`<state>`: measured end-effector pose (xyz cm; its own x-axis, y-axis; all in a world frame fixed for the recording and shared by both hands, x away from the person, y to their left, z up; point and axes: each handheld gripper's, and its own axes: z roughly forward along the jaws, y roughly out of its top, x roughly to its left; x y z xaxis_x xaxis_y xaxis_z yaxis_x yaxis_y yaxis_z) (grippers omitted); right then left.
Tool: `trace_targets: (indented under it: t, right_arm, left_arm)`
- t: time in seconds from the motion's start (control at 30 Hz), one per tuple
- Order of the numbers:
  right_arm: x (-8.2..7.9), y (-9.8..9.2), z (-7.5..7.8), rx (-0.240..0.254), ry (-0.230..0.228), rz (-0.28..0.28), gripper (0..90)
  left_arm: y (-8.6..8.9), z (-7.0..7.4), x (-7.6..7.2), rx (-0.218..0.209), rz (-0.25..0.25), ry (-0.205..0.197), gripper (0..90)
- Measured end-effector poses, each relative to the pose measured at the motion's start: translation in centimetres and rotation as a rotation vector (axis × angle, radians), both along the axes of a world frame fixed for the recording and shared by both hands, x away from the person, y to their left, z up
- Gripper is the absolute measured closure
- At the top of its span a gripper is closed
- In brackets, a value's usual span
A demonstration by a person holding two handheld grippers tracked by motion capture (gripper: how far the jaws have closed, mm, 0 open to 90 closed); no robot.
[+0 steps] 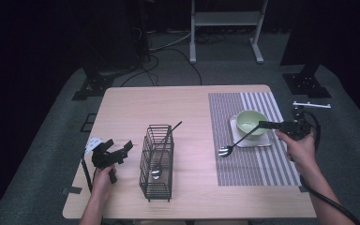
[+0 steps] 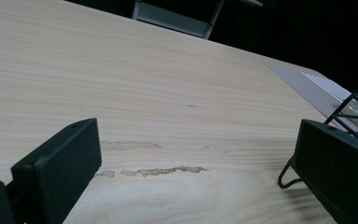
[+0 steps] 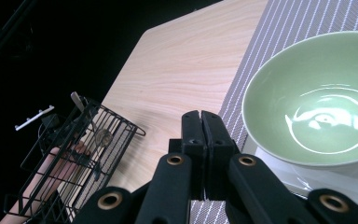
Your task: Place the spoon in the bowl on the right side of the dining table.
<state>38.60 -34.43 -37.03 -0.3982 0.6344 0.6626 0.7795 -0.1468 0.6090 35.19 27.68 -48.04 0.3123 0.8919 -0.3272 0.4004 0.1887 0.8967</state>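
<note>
no legible writing on the white tag (image 1: 93, 143) beside the left gripper (image 1: 120, 151); its fingers stand released, low over the worktop (image 1: 136, 110) beside the wire caddy (image 1: 157, 161). the right gripper (image 1: 267, 124), held level, has its fingers clenched on a spoon's (image 1: 232, 146) handle beside the green bowl (image 1: 251, 123).

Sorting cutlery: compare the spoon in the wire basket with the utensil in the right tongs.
The spoon leans inside the wire basket; the utensil slants over the striped mat, head down on it. The spoon is free; the right tongs clamp the utensil's handle. Both have dark handles, shiny heads.

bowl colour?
Pale green bowl, glossy inside. It shows best in the right gripper view.
</note>
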Motion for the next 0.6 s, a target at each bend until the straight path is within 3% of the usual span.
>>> trace_targets:
  t: [0.6]
  right_arm:
    - [0.2,-2.2,0.2,0.006,-0.005,-0.074,88.7]
  left_arm:
    - [0.0,0.0,0.0,-0.002,0.002,0.002,0.1]
